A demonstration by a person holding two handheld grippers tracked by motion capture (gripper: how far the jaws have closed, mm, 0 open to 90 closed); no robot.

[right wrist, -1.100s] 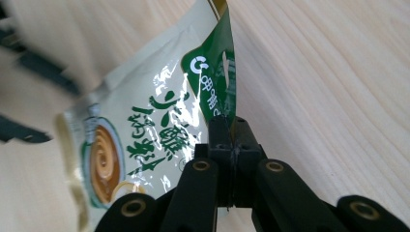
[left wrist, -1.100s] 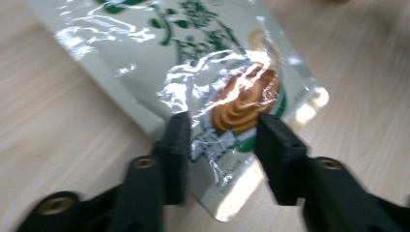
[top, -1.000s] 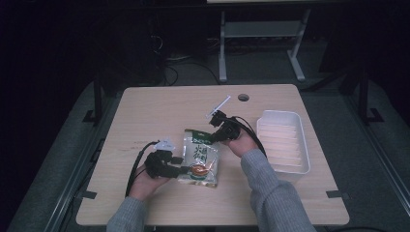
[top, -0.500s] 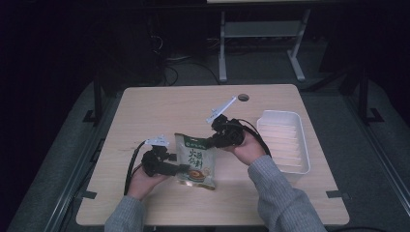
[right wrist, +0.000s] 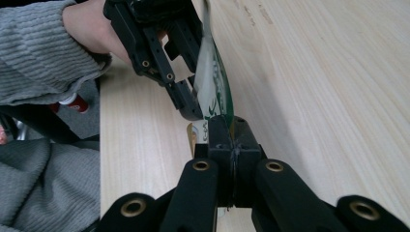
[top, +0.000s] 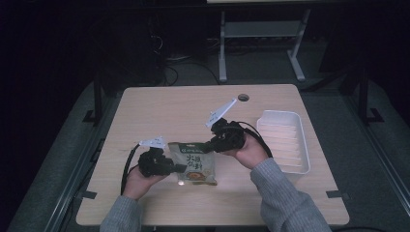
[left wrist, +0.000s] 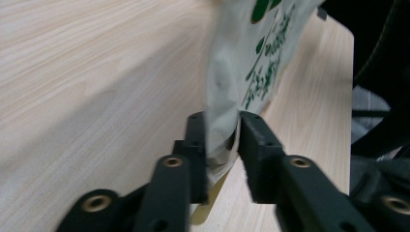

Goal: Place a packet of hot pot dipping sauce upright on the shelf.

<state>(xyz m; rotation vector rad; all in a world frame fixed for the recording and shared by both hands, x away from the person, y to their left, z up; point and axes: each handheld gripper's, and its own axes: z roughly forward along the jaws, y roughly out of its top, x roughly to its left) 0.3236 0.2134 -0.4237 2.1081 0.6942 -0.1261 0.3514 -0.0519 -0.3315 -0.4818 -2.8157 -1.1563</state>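
Tabletop (top: 159, 111): pale wood-grain rectangular board with a small round hole near its far edge, dark floor all round.

Left gripper (top: 180, 167): black, two-jawed, held in the person's left hand near the front left of the tabletop, a white tag on top and a black cable looping back from it. In the left gripper view its fingers (left wrist: 261, 145) pinch the pouch's edge, film squeezed between the pads.

Pouch (top: 194, 163): flat white and green printed plastic snack bag with an orange picture at its lower end. Held between the two grippers at the middle front of the tabletop; lower edge at or close to the wood, contact cannot be told.

Right gripper (top: 211, 146): black, white tag raised above it, held in the person's right hand with a grey knitted sleeve. In the right gripper view its fingers (right wrist: 249, 137) are pressed tight on the pouch's thin upper corner.

Tray (top: 263, 123): white rectangular ribbed plastic basin at the right of the tabletop, just beside the right hand.
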